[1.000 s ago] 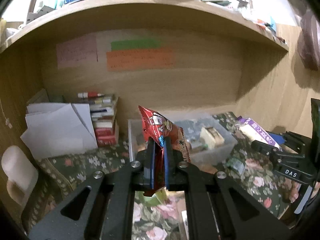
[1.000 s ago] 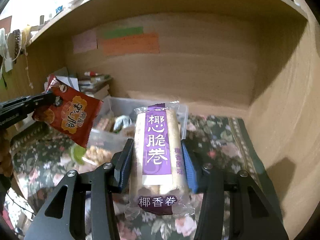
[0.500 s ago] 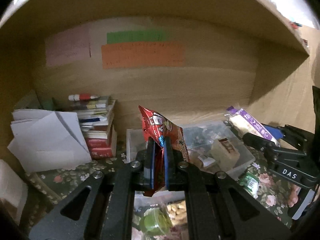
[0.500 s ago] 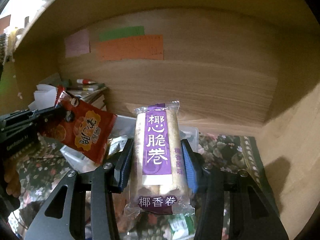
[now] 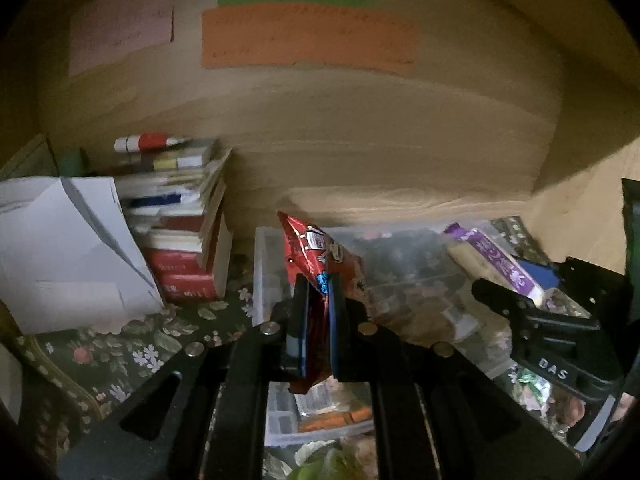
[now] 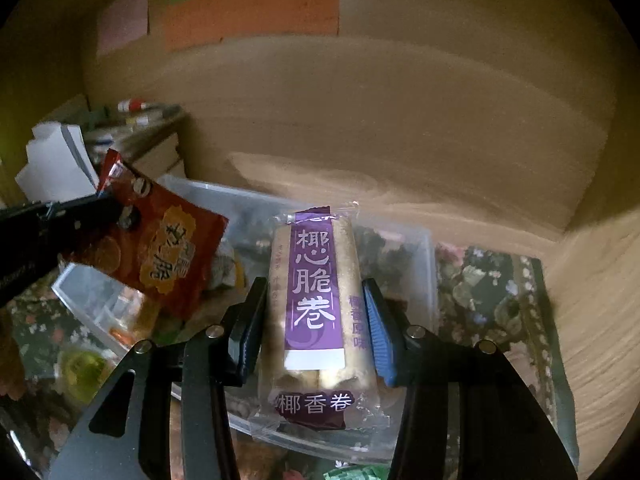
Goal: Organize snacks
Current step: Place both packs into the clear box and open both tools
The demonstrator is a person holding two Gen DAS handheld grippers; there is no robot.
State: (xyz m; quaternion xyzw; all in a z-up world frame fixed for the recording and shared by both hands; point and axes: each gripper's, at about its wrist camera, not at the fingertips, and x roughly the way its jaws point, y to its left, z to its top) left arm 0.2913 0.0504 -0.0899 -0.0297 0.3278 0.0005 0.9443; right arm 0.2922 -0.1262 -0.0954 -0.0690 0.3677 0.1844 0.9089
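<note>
Left wrist view, centre of the frame: the left gripper [image 5: 318,312] is clenched on a crinkled red foil snack packet [image 5: 316,252], which stands upright over a clear plastic storage box [image 5: 262,264] holding other snacks. A stack of books [image 5: 180,232] sits at middle left. Right wrist view, lower centre: the right gripper [image 6: 316,320] grasps a long purple-and-white wrapped roll of wafer biscuits [image 6: 314,300] by its sides, above that same clear box on a dark floral cloth [image 6: 492,292].
</note>
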